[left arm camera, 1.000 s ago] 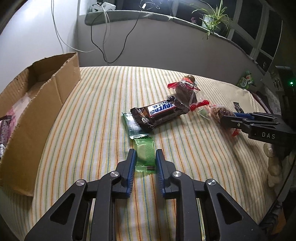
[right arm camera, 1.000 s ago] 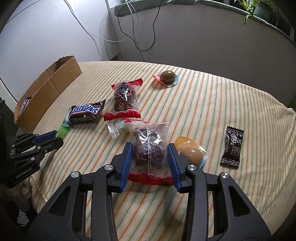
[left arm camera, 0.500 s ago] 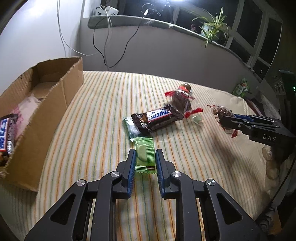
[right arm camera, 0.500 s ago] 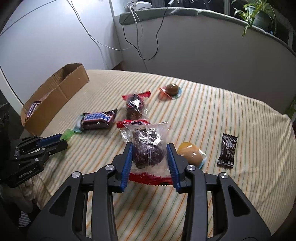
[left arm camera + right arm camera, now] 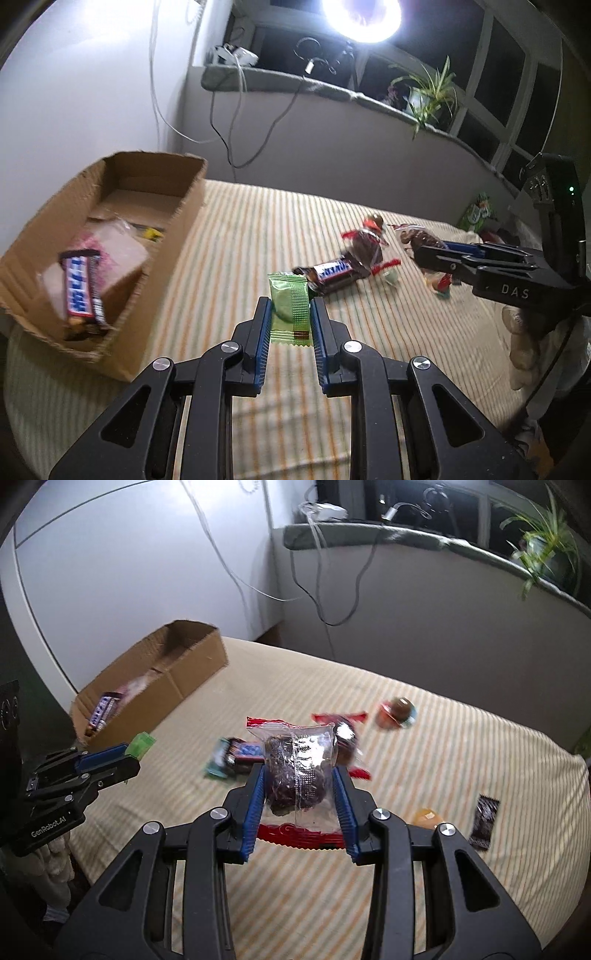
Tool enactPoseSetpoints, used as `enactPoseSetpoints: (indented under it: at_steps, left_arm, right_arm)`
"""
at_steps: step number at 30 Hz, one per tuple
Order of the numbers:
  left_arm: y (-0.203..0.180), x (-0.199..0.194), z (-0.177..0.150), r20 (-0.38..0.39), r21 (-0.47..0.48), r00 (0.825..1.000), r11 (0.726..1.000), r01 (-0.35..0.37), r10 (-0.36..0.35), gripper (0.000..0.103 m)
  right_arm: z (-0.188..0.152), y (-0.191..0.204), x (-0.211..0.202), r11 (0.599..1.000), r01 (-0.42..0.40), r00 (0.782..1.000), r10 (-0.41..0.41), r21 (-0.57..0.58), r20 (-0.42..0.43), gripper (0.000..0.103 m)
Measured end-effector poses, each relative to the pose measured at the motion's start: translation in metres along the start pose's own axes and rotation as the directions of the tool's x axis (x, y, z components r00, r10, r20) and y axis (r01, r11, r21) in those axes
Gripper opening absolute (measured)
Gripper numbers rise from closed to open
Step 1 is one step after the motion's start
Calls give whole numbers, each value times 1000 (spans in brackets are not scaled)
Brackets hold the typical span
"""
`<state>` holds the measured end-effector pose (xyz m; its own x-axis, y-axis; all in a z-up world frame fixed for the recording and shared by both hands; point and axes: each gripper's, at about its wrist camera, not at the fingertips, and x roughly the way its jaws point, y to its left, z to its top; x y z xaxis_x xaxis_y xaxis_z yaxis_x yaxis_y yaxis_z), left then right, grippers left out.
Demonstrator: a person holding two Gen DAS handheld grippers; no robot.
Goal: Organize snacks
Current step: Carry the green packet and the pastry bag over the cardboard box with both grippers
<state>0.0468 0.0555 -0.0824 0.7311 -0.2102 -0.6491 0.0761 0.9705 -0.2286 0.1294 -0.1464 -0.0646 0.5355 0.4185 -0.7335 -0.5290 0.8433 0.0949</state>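
Note:
My left gripper [image 5: 289, 307] is shut on a small green snack packet [image 5: 289, 309] and holds it above the striped cloth. In the right wrist view that same gripper [image 5: 131, 755] shows at the left with the green packet [image 5: 141, 744] at its tip. My right gripper [image 5: 300, 775] is shut on a clear bag with red edges and a dark cake inside [image 5: 297, 771], also lifted off the cloth. A cardboard box [image 5: 177, 218] stands at the left and holds a Snickers bar [image 5: 82, 290] and a pink-white packet.
On the striped cloth [image 5: 240, 236] lie a Snickers bar [image 5: 334, 273], a red-ended clear bag [image 5: 365, 245], a round brown sweet [image 5: 398, 712], an orange sweet [image 5: 426, 818] and a black sachet [image 5: 484, 821]. Cables hang from the window ledge [image 5: 295, 83] behind.
Both grippers have risen with their packets, and the views now look down from higher. The box interior has come into view at the left.

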Motion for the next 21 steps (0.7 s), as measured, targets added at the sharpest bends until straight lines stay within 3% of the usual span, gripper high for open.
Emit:
enactPoseSetpoints:
  at_steps: [21]
  left_arm:
    - [84,-40,17,91,-93,985,986,-136,145,20]
  right_arm:
    - [84,105,51,979,-118,992,125,-168,29,38]
